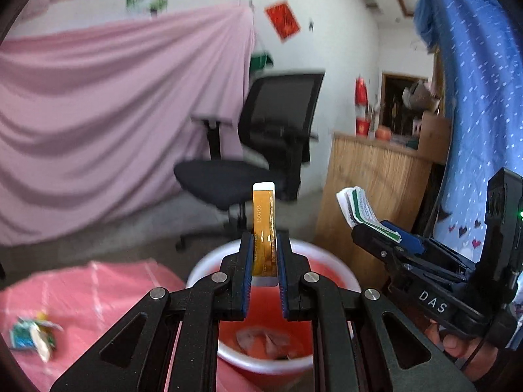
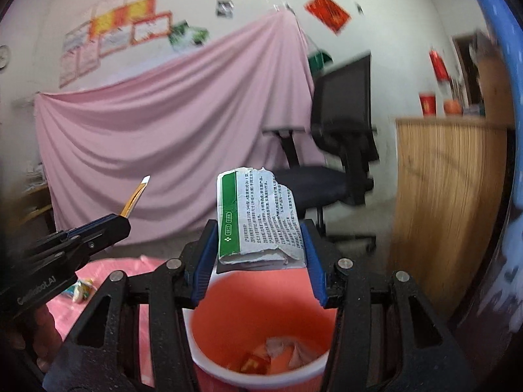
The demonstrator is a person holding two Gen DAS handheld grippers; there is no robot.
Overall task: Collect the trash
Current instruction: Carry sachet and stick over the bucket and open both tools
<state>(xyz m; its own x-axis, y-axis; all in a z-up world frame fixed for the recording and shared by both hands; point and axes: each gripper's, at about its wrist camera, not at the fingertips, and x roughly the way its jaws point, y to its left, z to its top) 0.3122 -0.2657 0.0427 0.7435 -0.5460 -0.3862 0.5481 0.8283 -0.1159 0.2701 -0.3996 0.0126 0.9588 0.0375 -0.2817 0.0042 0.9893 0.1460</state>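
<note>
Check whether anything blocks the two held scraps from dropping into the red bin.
Nothing visible does. The orange sachet in the left tongs and the torn carton in the right tongs both hang above the open red bin.

A lived-in room of a home, roughly staged for recording: a pink sheet (image 2: 170,150) hangs across the white wall, a black mesh office chair (image 1: 261,150) stands on bare concrete floor, and red paper decorations (image 2: 328,11) (one diamond-shaped) and framed certificates (image 2: 127,26) hang above. A wooden counter (image 2: 447,189) holds red cups (image 2: 427,104).
</note>
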